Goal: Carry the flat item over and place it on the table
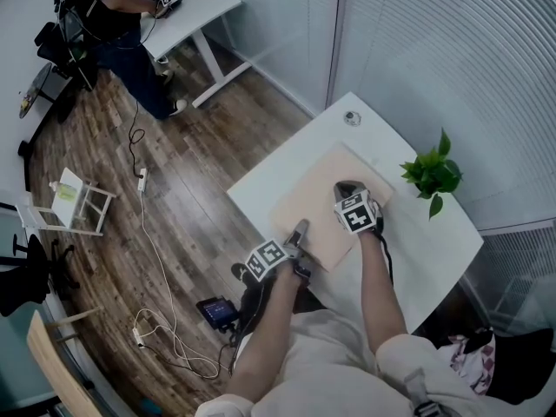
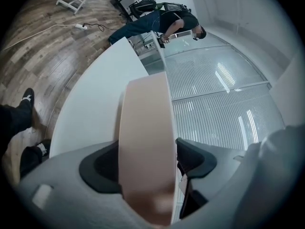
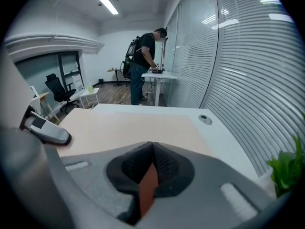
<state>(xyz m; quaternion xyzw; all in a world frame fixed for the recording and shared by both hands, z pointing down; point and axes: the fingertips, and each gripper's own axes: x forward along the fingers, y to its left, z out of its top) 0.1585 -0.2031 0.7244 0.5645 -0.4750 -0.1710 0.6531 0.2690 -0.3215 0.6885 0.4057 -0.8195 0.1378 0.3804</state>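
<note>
A flat beige mat [image 1: 321, 202] lies on the white table [image 1: 417, 250]. My left gripper [image 1: 298, 231] is at the mat's near left edge. In the left gripper view the mat [image 2: 143, 128] runs between the jaws of my left gripper [image 2: 145, 159], which stand wide and do not press on it. My right gripper [image 1: 345, 189] rests over the mat's right part. In the right gripper view the pads of my right gripper [image 3: 151, 163] are shut on a thin brown edge of the mat [image 3: 124, 128]. My left gripper [image 3: 47, 130] shows at that view's left.
A potted green plant [image 1: 433, 174] stands at the table's right edge and a cable grommet [image 1: 352, 117] sits at its far corner. A person [image 1: 113, 24] stands at another white desk far off. Cables and a power strip [image 1: 142, 181] lie on the wooden floor to the left.
</note>
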